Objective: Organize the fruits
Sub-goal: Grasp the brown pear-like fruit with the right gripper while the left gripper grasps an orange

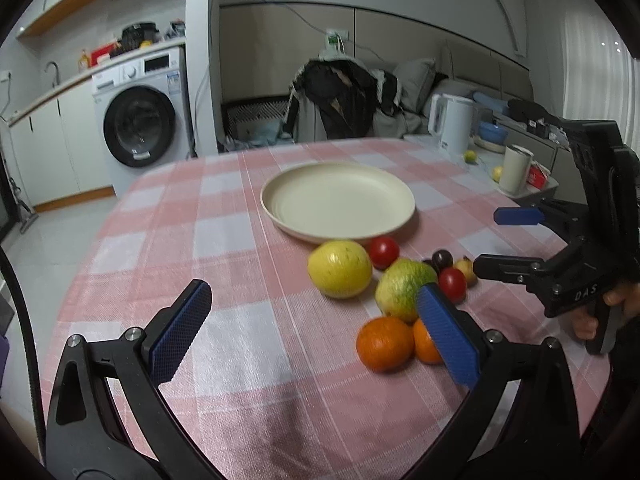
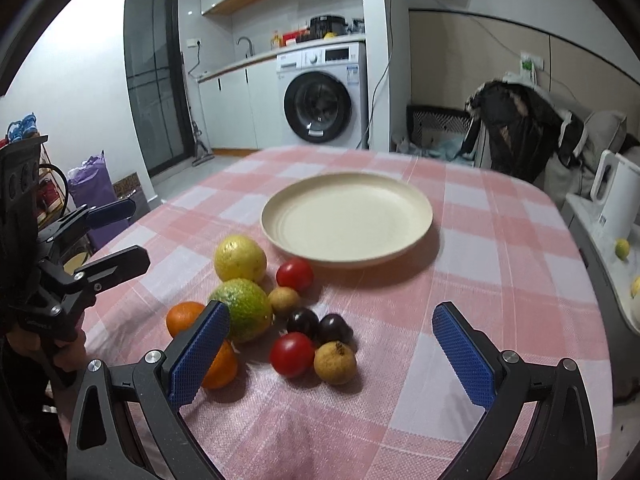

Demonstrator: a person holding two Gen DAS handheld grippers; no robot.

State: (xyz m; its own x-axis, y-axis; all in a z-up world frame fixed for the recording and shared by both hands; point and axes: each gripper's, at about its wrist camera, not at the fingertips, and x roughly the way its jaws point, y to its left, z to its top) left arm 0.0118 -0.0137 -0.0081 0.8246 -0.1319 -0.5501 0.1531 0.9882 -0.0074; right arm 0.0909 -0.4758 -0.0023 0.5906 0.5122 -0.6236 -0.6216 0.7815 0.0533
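A cream plate [image 1: 338, 204] [image 2: 347, 216] lies bare on the pink checked tablecloth [image 1: 224, 240]. Fruit is clustered in front of it: a yellow lemon [image 1: 340, 269] [image 2: 240, 259], a green-yellow citrus [image 1: 402, 286] [image 2: 246, 309], two oranges [image 1: 385, 344] [image 2: 183, 317], two red tomatoes [image 1: 384, 252] [image 2: 292, 354], two dark plums [image 2: 303, 321] and two small tan fruits [image 2: 335, 362]. My left gripper [image 1: 316, 336] hovers open, low over the cloth, left of the pile. My right gripper [image 2: 330, 354] is open above the near fruit, holding nothing.
A white kettle [image 1: 450, 122], a cup [image 1: 516, 168] and small yellow fruits [image 1: 470, 155] sit on a side counter right of the table. A jacket-draped chair [image 1: 344, 96] stands behind the table. A washing machine [image 1: 140, 120] is at the back left.
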